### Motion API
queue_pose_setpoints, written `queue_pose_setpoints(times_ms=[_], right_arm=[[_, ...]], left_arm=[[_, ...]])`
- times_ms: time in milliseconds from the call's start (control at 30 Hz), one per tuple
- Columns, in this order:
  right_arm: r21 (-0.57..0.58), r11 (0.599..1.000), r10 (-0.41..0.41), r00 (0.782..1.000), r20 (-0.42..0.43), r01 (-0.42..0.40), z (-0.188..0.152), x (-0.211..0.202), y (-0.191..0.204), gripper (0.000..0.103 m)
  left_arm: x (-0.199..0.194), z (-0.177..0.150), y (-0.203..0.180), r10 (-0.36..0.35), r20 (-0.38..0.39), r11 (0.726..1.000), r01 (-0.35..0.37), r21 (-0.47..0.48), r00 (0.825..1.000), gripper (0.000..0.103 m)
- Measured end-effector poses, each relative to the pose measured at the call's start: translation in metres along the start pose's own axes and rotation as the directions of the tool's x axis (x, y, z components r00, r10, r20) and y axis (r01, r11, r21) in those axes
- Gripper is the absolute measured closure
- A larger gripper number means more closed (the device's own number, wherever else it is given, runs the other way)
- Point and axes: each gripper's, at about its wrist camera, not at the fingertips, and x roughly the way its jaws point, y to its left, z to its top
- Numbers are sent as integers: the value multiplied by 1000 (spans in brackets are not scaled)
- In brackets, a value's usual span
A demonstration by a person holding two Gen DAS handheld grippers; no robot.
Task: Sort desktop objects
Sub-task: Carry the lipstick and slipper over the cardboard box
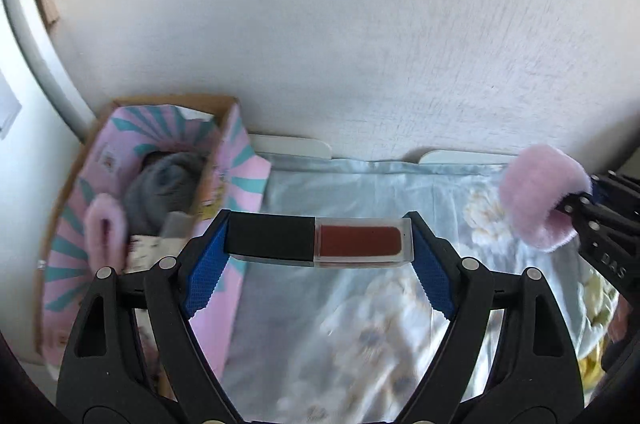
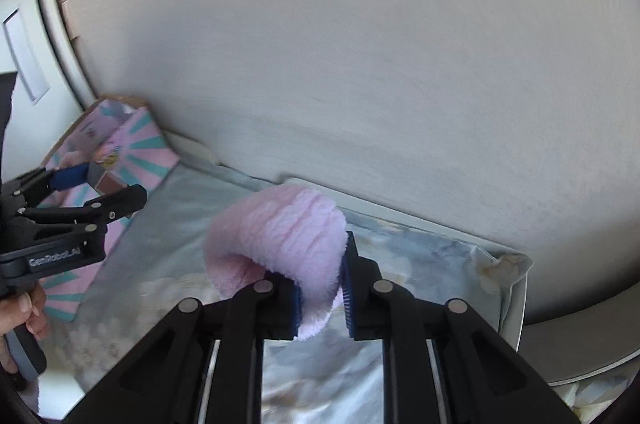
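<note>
Clamping a lip gloss tube [image 1: 320, 242] end to end, the left gripper [image 1: 320, 244] holds it crosswise between its blue pads [image 1: 206, 264], black cap to its left and red-filled clear body to its right, raised above a pale blue floral cloth [image 1: 360, 324]. Just left of and beyond this gripper sits an open cardboard box [image 1: 80, 192] with pink and teal flaps; a grey bundle [image 1: 164, 184] and a pink fluffy piece [image 1: 105, 228] lie inside. Off to its right, the right gripper [image 2: 322, 298] is clenched on a pink fluffy scrunchie [image 2: 280, 240], which bulges up and forward past the fingertips. Beneath both spreads the cloth, meeting a white wall [image 2: 360, 64] beyond them. A hand [image 2: 20, 308] grips the left gripper's handle.
</note>
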Motion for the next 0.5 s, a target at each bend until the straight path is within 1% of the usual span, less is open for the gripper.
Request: queue_pose_setpoints(times_ms=[133, 233, 433, 500], right_arm=[[-27, 999, 37, 999, -8, -37, 21, -7, 30, 88], [-58, 995, 76, 997, -9, -76, 38, -12, 55, 88], [-151, 980, 128, 991, -30, -131, 70, -11, 112, 88], [-185, 969, 154, 987, -51, -161, 82, -3, 139, 88]], left_arm=[[-19, -3, 30, -26, -15, 1000, 26, -4, 1000, 21], [-30, -6, 50, -6, -15, 1000, 6, 3, 1000, 21], [-59, -4, 103, 11, -28, 999, -12, -36, 1000, 21], [-65, -5, 118, 18, -33, 999, -20, -43, 999, 21]])
